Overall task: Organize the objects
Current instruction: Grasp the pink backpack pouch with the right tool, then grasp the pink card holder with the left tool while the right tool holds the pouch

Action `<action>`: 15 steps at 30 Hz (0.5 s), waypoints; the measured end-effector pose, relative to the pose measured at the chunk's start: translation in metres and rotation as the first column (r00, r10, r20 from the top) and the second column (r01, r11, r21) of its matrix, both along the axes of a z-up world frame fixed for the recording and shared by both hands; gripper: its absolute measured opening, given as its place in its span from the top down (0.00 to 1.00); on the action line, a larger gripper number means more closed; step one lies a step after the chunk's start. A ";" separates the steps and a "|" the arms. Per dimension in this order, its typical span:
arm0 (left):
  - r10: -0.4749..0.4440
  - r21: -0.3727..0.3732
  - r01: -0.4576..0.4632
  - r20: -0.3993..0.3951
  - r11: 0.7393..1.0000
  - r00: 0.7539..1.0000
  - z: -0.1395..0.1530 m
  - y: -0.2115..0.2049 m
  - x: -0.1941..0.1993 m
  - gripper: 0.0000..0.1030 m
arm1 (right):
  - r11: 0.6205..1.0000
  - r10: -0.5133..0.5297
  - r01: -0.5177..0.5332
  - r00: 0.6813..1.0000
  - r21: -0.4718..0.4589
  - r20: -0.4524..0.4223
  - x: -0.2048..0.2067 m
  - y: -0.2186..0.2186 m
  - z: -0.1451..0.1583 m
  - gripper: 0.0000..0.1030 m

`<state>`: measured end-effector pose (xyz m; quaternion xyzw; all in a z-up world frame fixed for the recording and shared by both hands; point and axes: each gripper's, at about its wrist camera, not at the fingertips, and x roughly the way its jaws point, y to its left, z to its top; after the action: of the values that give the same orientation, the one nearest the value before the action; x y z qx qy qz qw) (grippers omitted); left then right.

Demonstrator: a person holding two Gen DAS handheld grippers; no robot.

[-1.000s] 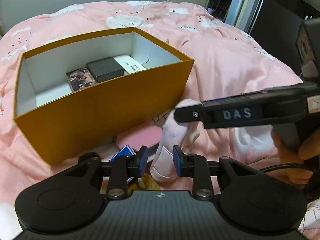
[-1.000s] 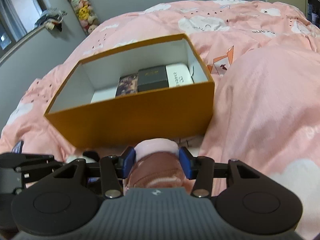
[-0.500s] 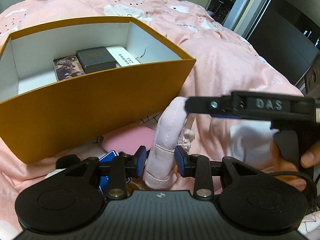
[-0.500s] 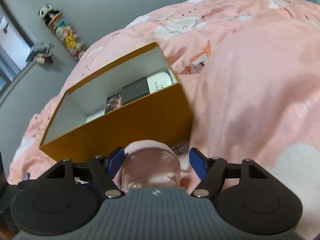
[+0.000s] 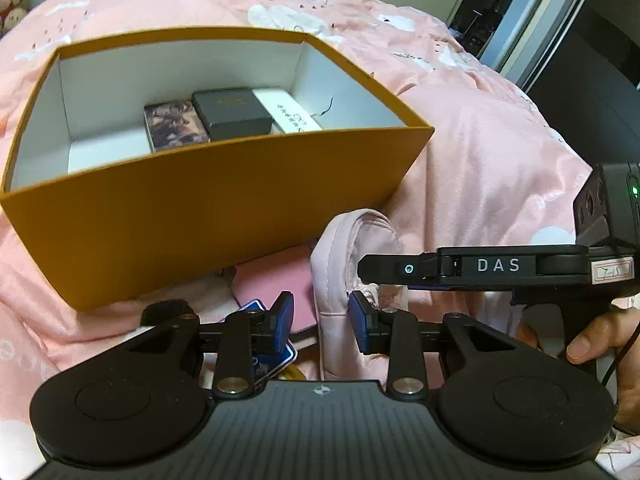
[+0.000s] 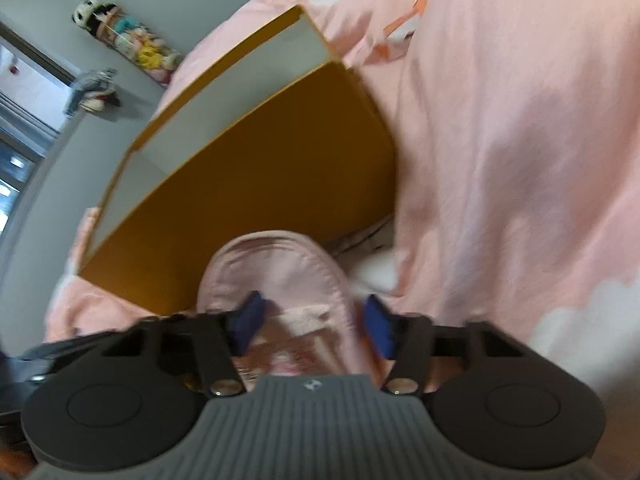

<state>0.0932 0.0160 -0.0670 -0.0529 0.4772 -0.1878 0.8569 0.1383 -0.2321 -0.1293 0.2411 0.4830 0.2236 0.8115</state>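
A pink fabric pouch (image 5: 348, 248) stands upright on the pink bedding, just in front of the orange box (image 5: 208, 208). My left gripper (image 5: 322, 320) is open around the pouch's lower end. Its right pad touches the cloth, and a gap shows at its left pad. My right gripper (image 6: 312, 320) comes in from the right and its jaws are closing on the pouch (image 6: 280, 276), with both blue pads at the pouch's sides. In the left wrist view one of its fingers (image 5: 400, 268) lies against the pouch. The box holds three small boxes (image 5: 228, 114).
A pink card (image 5: 272, 284) and a blue tag (image 5: 256, 308) lie on the bedding (image 5: 500, 152) under my left fingers. A person's hand (image 5: 592, 344) holds the right gripper's handle. Plush toys (image 6: 132, 36) hang on the grey wall. A dark doorway (image 5: 580, 40) is at the far right.
The right gripper's jaws spread wide, then came back onto the pouch while it sank and rolled. The pouch went from leaning to upright between my left fingers, which widened slightly.
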 end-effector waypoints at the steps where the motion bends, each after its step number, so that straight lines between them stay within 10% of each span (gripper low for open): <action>1: 0.005 -0.009 -0.005 -0.007 1.000 1.000 0.000 0.002 0.000 0.60 | 1.000 0.002 -0.002 1.000 -0.009 0.006 -0.001 0.000 0.001 0.56; 15: 0.144 -0.057 -0.160 -0.216 0.985 0.966 -0.008 0.020 0.052 0.48 | 0.974 -0.098 0.118 0.989 -0.193 0.110 -0.005 -0.012 0.032 0.72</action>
<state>0.1451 0.0358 -0.0749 -0.1407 0.5526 -0.1323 0.8107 0.1334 -0.2446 -0.0971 0.1733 0.4481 0.1414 0.8656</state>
